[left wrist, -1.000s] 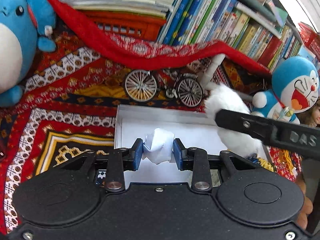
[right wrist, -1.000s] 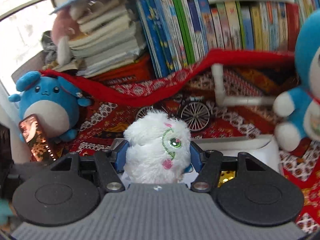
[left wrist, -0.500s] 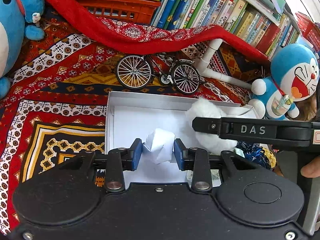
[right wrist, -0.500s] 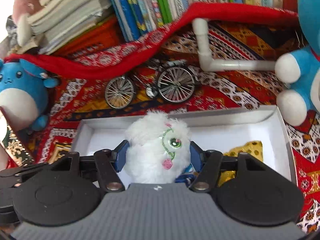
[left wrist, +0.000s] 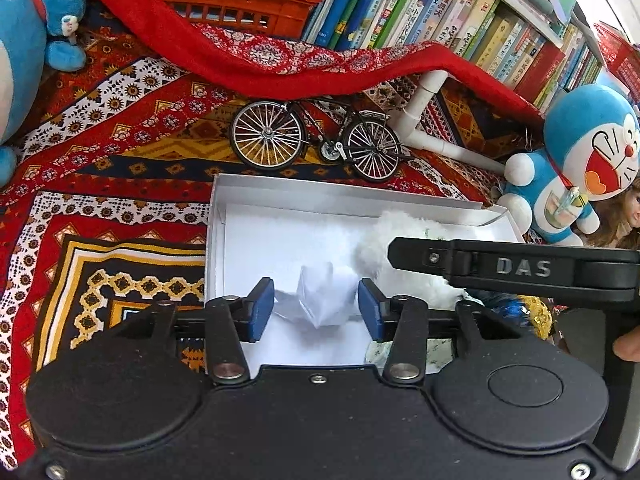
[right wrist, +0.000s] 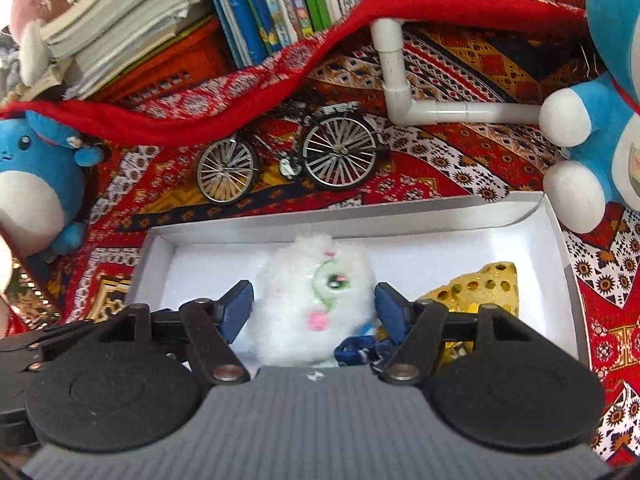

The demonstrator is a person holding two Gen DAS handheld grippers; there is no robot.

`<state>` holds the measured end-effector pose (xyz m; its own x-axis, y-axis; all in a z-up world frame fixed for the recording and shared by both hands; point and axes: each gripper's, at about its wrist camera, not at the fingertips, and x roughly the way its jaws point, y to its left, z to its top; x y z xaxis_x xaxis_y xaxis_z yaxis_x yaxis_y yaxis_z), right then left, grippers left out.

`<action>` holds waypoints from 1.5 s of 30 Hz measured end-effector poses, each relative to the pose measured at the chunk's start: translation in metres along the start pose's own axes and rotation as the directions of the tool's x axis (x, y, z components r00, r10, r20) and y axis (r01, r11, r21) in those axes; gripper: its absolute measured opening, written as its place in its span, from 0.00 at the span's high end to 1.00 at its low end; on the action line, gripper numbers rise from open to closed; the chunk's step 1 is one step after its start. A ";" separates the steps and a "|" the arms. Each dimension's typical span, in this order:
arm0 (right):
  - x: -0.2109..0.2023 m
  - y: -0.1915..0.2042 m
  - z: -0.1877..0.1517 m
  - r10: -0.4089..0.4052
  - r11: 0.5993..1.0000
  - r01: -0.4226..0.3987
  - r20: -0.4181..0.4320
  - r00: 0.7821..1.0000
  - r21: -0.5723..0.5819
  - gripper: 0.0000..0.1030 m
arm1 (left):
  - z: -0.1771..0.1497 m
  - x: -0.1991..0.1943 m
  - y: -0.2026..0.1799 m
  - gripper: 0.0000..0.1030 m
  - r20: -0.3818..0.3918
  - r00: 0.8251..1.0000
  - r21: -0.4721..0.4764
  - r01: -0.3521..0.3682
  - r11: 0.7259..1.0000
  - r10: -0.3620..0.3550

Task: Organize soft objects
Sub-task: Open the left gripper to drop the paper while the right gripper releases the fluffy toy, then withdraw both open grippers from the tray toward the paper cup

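A shallow white box (left wrist: 320, 194) (right wrist: 400, 216) lies on the patterned cloth. Inside it a crumpled white cloth wad (left wrist: 326, 300) rests on the floor between the blue pads of my left gripper (left wrist: 316, 310). Its jaws are opening, with small gaps on both sides of the wad. A fluffy white plush (right wrist: 312, 300) (left wrist: 384, 240) sits in the box between the pads of my right gripper (right wrist: 313, 308). Those jaws are opening too, and the pads only brush the fur. A gold sequinned piece (right wrist: 480, 288) and something blue (right wrist: 356, 354) lie beside the plush.
Behind the box stand a model bicycle (left wrist: 316, 140) and a white pipe elbow (right wrist: 400, 92). A blue round plush (right wrist: 32, 184) sits far left and a Doraemon plush (left wrist: 576, 168) at the right. Books (left wrist: 460, 12) and an orange crate (left wrist: 240, 4) line the back.
Both pairs of jaws have spread apart. The right gripper came down with the white plush into the box. The white wad now lies loose between the left pads.
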<state>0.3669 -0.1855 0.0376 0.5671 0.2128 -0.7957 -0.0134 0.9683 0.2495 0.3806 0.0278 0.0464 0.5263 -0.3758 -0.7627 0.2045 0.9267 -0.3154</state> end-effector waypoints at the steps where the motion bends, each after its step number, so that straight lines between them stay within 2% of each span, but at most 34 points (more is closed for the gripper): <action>1: -0.003 0.000 0.000 0.003 1.000 -0.003 0.003 1.000 -0.001 0.22 | 0.000 -0.001 0.000 0.51 0.002 1.000 -0.002 -0.001 1.000 0.001; 5: -0.013 0.001 -0.001 0.010 1.000 -0.010 0.017 1.000 -0.015 0.22 | -0.002 -0.010 -0.002 0.46 0.013 1.000 0.004 -0.005 1.000 0.005; 12: -0.042 0.003 -0.009 0.029 0.998 -0.025 0.076 0.997 -0.059 0.20 | -0.007 -0.040 -0.009 0.27 0.053 0.998 0.019 -0.030 0.999 0.029; 16: -0.065 0.002 -0.014 0.048 0.996 -0.038 0.122 0.991 -0.084 0.19 | -0.014 -0.060 -0.013 0.24 0.073 0.997 0.029 -0.023 0.999 0.021; 25: -0.115 0.002 -0.038 0.085 0.990 -0.062 0.186 0.979 -0.124 0.17 | -0.042 -0.104 -0.017 0.23 0.097 0.995 0.029 -0.003 1.000 0.001; 35: -0.149 0.008 -0.073 0.141 0.979 -0.111 0.176 0.974 -0.169 0.16 | -0.076 -0.149 -0.003 0.23 0.136 0.991 0.013 -0.018 1.000 0.016; 45: -0.154 0.003 -0.094 0.161 0.978 -0.139 0.146 0.976 -0.153 0.16 | -0.118 -0.174 0.020 0.23 0.142 0.990 -0.039 -0.017 0.999 0.022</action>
<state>0.2018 -0.2028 0.1091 0.6718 0.3446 -0.6557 -0.2175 0.9380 0.2701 0.1957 0.1108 0.1066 0.6429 -0.3498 -0.6814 0.1629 0.9317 -0.3246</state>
